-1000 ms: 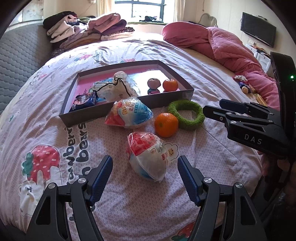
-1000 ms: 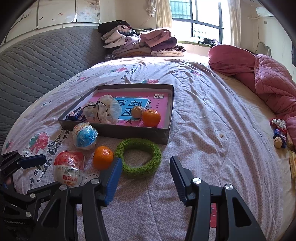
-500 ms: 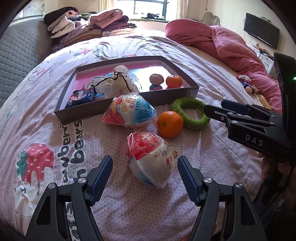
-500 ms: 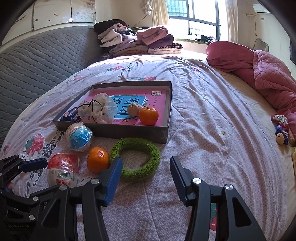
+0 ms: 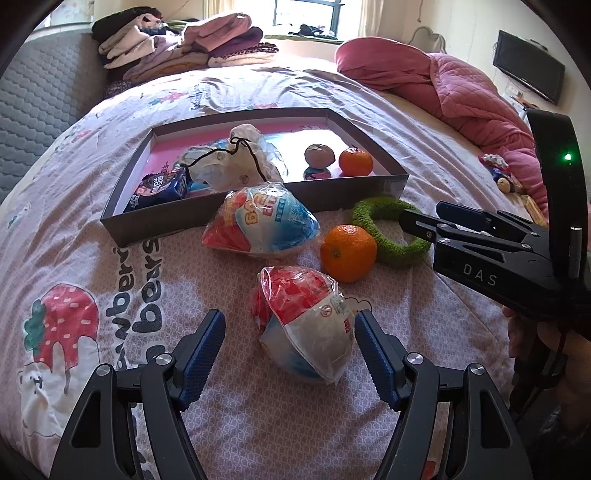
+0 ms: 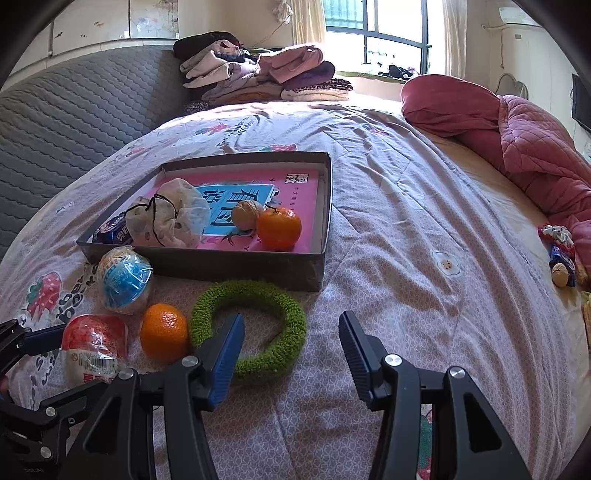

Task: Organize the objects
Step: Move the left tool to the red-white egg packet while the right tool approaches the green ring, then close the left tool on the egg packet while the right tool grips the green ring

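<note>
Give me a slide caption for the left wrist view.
Open left gripper straddling a wrapped toy egg on the bedspread, shallow box beyond.

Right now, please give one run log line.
left gripper: open around red wrapped egg | right gripper: open over green ring | tray: part filled

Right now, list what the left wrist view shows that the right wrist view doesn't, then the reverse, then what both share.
Only the left wrist view: the wall-mounted TV, and the left gripper head-on, fingers open either side of the red-and-white wrapped pack.

Only the right wrist view: the air conditioner, and the right gripper head-on, open over the green ring.

Both: the grey tray, the loose orange, the blue wrapped pack, the tray's orange, the folded clothes and the pink quilt.
</note>
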